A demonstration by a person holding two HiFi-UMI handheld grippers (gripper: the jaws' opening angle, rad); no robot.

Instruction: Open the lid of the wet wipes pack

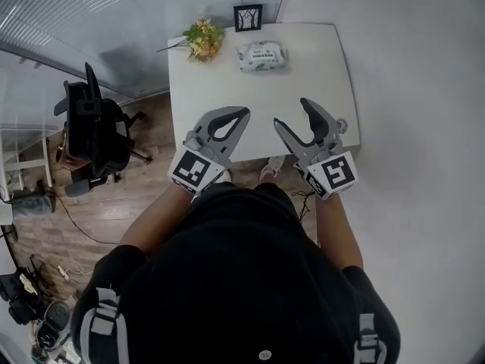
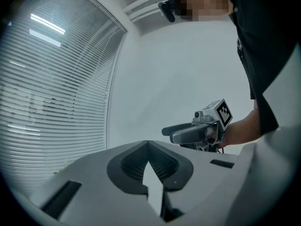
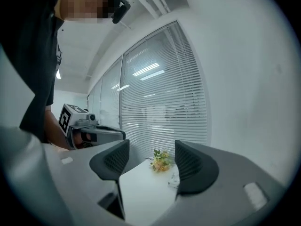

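Note:
The wet wipes pack lies flat near the far edge of the white table, its lid closed as far as I can tell. A sliver of the pack shows past the right jaw in the right gripper view. Both grippers hover at the near table edge, well short of the pack. My left gripper is shut with nothing in it, its tips touching. My right gripper is open and holds nothing.
A small flower bunch and a black picture frame stand at the table's far edge, left of the pack. A black office chair is on the wooden floor to the left. A wall runs along the right.

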